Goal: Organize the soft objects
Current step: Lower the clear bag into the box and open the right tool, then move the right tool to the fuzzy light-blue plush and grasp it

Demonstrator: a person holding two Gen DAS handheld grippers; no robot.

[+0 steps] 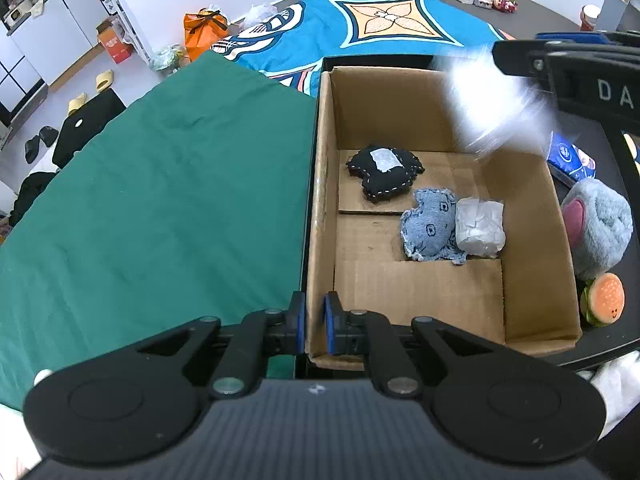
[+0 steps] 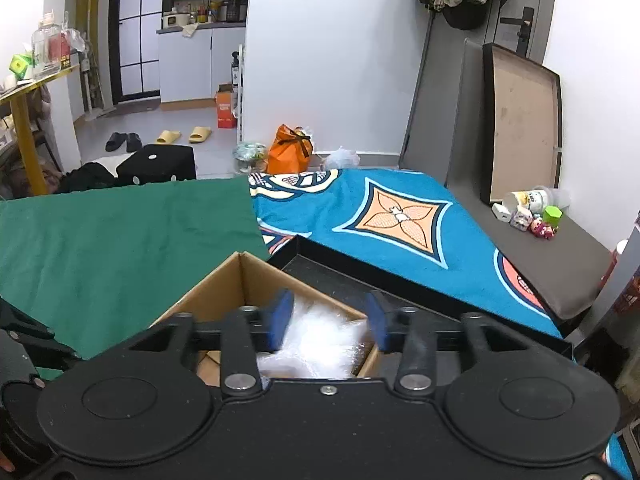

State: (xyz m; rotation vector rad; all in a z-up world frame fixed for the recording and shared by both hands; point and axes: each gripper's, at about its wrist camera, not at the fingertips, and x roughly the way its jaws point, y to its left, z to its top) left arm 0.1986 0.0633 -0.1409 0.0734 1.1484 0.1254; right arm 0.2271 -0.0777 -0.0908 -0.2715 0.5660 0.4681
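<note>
An open cardboard box sits in a black tray. On its floor lie a black stitched cushion, a light blue cloth piece and a white wrapped packet. My left gripper is shut on the box's near left wall, one blue pad on each side. My right gripper hangs over the box's far right corner. Seen from its own camera, the right gripper is open. A white fluffy lump, motion-blurred, sits loosely between and below the pads; in the left view this lump is above the box floor.
Right of the box, in the tray, lie a grey plush roll, a burger toy and a blue tissue pack. A green cloth covers the surface on the left, and a blue patterned cover lies beyond.
</note>
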